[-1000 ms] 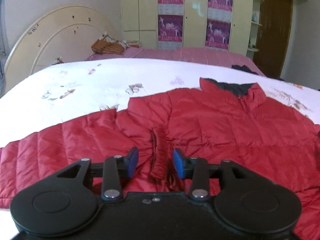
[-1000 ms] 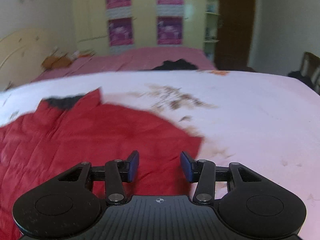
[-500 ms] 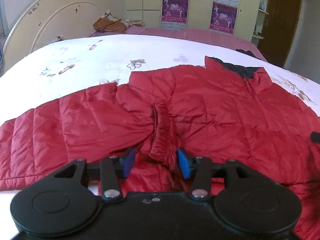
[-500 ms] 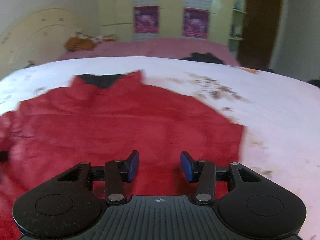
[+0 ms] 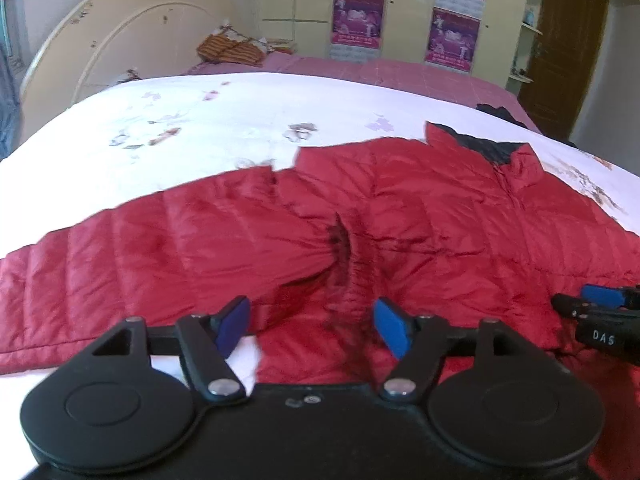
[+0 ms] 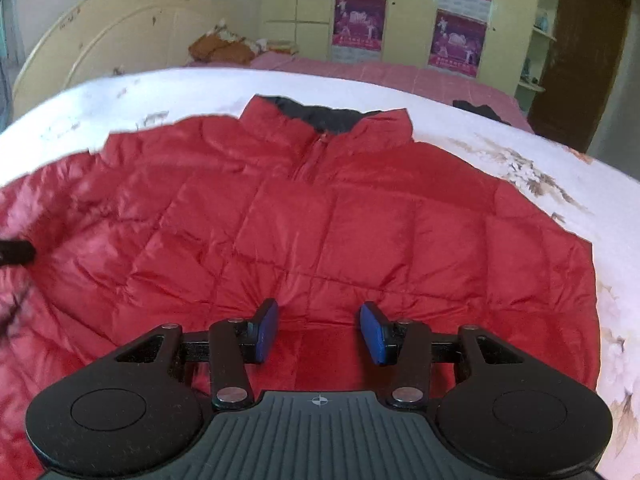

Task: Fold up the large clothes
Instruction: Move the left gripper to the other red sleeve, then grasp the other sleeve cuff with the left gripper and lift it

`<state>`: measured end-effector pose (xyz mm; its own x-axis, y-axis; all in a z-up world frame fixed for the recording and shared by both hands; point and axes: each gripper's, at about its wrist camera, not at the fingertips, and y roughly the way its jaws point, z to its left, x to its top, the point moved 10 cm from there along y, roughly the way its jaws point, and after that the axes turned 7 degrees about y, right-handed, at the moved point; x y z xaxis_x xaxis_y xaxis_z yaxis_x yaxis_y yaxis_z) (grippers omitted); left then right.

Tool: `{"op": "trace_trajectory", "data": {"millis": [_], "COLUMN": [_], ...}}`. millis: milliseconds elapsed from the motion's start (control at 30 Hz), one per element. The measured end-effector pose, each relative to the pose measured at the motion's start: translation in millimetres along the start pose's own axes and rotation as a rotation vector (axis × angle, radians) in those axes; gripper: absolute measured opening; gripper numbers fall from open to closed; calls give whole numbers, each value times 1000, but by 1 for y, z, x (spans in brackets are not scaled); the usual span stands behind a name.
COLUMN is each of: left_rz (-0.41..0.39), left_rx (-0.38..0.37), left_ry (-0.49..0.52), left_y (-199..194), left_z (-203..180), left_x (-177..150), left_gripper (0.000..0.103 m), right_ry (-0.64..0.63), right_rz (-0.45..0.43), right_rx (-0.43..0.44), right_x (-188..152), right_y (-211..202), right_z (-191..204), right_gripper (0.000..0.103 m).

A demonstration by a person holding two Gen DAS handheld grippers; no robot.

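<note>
A red quilted jacket (image 5: 420, 216) lies spread, front up, on a white flowered bedsheet (image 5: 224, 120). Its collar (image 6: 332, 120) with black lining points to the far side. One sleeve is folded in over the body, and its gathered cuff (image 5: 346, 252) lies just ahead of my left gripper (image 5: 314, 328). That gripper's jaws are opening, and neither blue pad touches the cloth. My right gripper (image 6: 320, 332) hovers open over the jacket's lower front (image 6: 320, 264) with nothing between its pads. It also shows at the right edge of the left wrist view as the right gripper (image 5: 600, 304).
Beyond the white sheet lies a pink bedspread (image 5: 400, 72) with a dark garment (image 6: 480, 112) on it. An orange bundle (image 5: 232, 50) sits by the cream headboard (image 5: 120, 40). A wardrobe with posters (image 6: 360, 20) and a brown door (image 6: 580, 60) stand behind.
My left gripper's jaws have spread wider around the sleeve cuff. The right gripper swung left from the jacket's right edge to over its middle front.
</note>
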<state>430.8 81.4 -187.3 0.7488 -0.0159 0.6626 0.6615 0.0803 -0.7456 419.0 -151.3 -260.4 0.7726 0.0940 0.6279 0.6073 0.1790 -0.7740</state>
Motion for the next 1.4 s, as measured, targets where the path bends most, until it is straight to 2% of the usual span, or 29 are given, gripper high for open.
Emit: {"op": "trace_trajectory", "data": {"millis": [167,367,533,700,767,1000,1067,1133,1167,1233,1333,1400], "left_rz": [2,62,100,110,106,-3,-44,-62,-66,-82,-98,-123], "left_rx": [23,95,173,235,243,204,200,232,245,256,250,244], "left_ry": [-73,-248,-412,-564,-615,-710,-752,-765,-765,-767,-744,-717], "left_y": [-16,-31,-42,-51,-51,-39,-35,-32,-30,-26,-23,-26], "left_z": [37,115,180,229,243,275,289,300,303,308,304,298], "left_x": [-6,-43,-79,-109,-116,-113,-111,-110,-110,-107,-99,-89], "left_gripper": [72,73,73,73,72,70,64,43,38,14,5,4], "right_ry": [-23,-12,71,42,9,26,29,18,11,-6,2,5], "right_rz": [-3,7,-46,-28,11,1,-2,12,8,1,0,-1], "right_rx": [-30,-40,23,59,57,49,44,32,25,10,8,9], "right_x": [-2,3,15,13,6,6,5,0,0,-1,0,0], "right_y": [3,-4,-22,-18,-8,-4,-4,2,3,4,5,5], "right_z": [2,3,18,48,58,59,61,62,63,65,65,65], "right_gripper": [45,46,46,46,46,46,46,46,46,46,46,46]}}
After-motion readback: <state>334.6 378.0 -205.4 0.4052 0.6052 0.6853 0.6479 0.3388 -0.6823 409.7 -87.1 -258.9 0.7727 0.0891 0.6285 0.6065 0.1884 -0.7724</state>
